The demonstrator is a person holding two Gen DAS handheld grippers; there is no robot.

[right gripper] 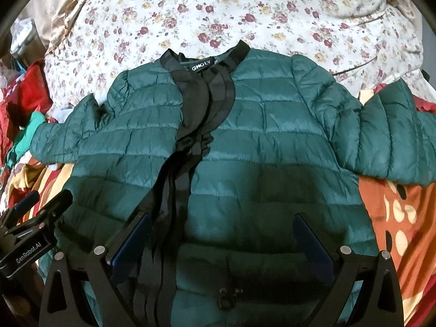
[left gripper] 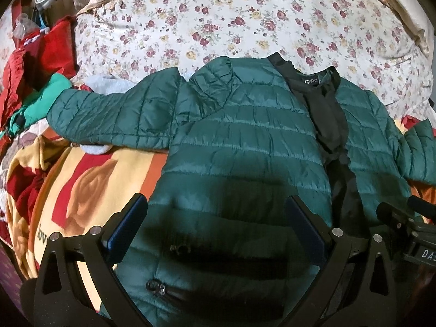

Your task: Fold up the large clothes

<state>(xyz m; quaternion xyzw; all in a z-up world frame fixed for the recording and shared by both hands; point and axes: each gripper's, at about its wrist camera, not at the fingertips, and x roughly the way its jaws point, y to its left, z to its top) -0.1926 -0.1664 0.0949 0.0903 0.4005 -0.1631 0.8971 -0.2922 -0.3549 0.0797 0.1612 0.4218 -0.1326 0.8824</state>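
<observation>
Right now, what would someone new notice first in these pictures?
A dark green quilted puffer jacket lies spread front-up across the middle, sleeves out to both sides, its black front trim running down the centre. Behind it lies a white quilt with red flowers. Both open grippers, left and right, hover over its hem.

Both the left tongs (left gripper: pixel 215 218) and the right tongs (right gripper: pixel 222 234) hang side by side, jaws spread wide, gripping nothing.
</observation>
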